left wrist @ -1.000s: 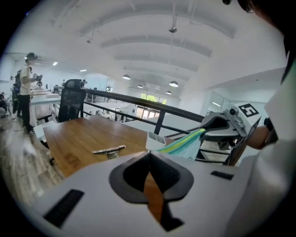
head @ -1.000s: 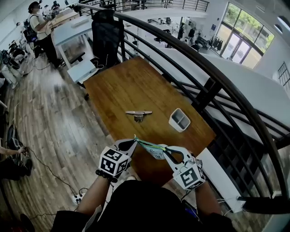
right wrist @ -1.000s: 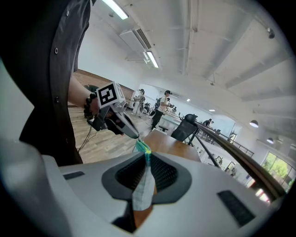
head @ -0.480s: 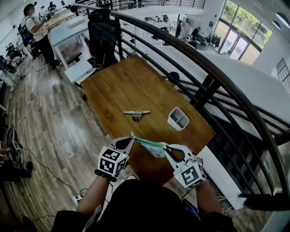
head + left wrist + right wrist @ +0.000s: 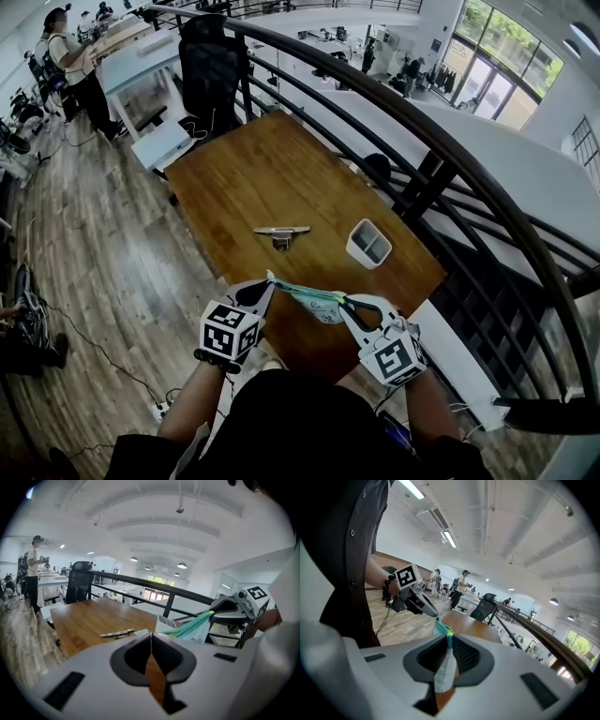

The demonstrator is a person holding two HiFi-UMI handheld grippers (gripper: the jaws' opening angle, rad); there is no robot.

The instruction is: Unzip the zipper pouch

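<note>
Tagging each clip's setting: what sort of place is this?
Probably an open-plan office or lab, on a mezzanine: a wooden table beside a black railing, an office chair, a person at a desk behind.

White left hand-held gripper [image 5: 270, 279] and right hand-held gripper [image 5: 342, 302] carry marker cubes [image 5: 230, 335].

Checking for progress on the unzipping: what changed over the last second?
Nothing visibly changed; only the head view drifted slightly. The left gripper and right gripper still hold the zipper pouch stretched between them above the near end of the table, both with jaws shut on it.
</note>
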